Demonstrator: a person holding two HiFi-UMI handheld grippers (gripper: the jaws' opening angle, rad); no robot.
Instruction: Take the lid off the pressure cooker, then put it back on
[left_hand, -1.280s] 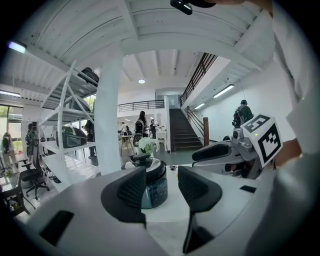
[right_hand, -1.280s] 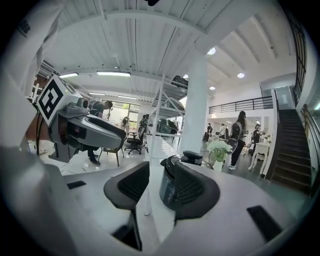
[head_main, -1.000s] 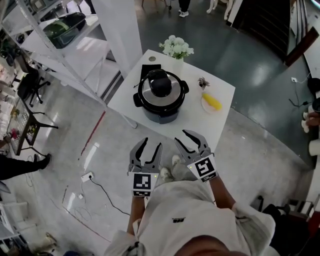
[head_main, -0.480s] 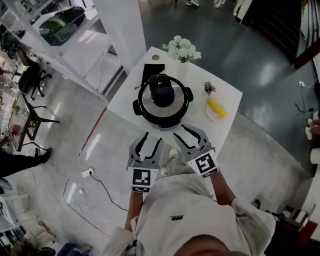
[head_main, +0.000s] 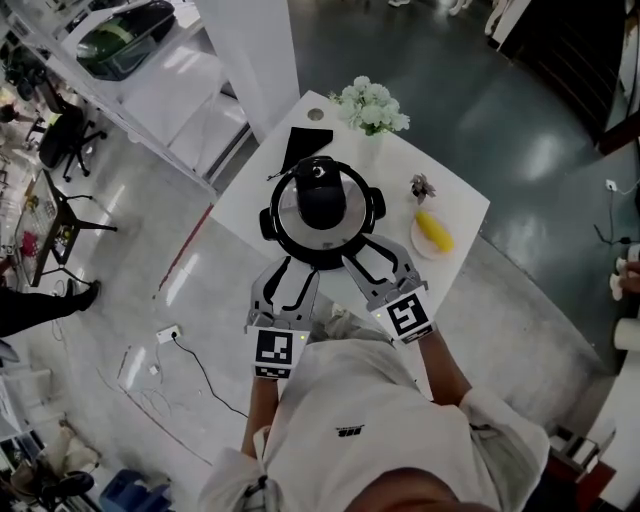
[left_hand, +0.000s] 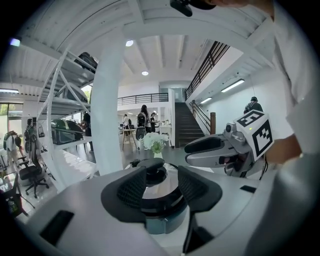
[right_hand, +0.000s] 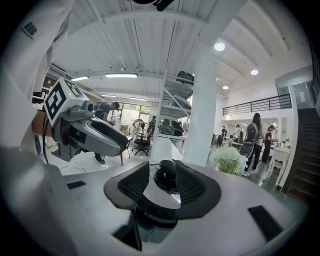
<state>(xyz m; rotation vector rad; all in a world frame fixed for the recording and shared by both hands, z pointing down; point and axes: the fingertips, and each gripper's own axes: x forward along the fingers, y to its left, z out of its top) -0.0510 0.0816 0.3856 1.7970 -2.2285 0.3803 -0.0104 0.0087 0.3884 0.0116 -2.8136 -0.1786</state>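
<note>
A white square table (head_main: 455, 205) stands on a glossy grey floor (head_main: 530, 130). The pressure cooker (head_main: 270, 222) sits a little left of the table's middle. Its steel lid (head_main: 290, 208) is on, and the black knob (head_main: 322, 198) on top is untouched.

Both grippers hover at the cooker's near side, side by side. The left gripper (head_main: 300, 270) has its jaws apart and nothing between the pads (the cooker shows through the gap, farther off). The right gripper (head_main: 365, 256) is the same: its jaws are parted and empty, and its tips are near the cooker's near rim. Whether they touch the rim I cannot tell.

A bunch of white flowers (head_main: 372, 105) stands at the far corner. A flat black sheet (head_main: 303, 145) lies just beyond the cooker. On the right is a plate (head_main: 414, 240) carrying something yellow (head_main: 432, 230). A tiny plant (head_main: 421, 187) stands just beyond it.
</note>
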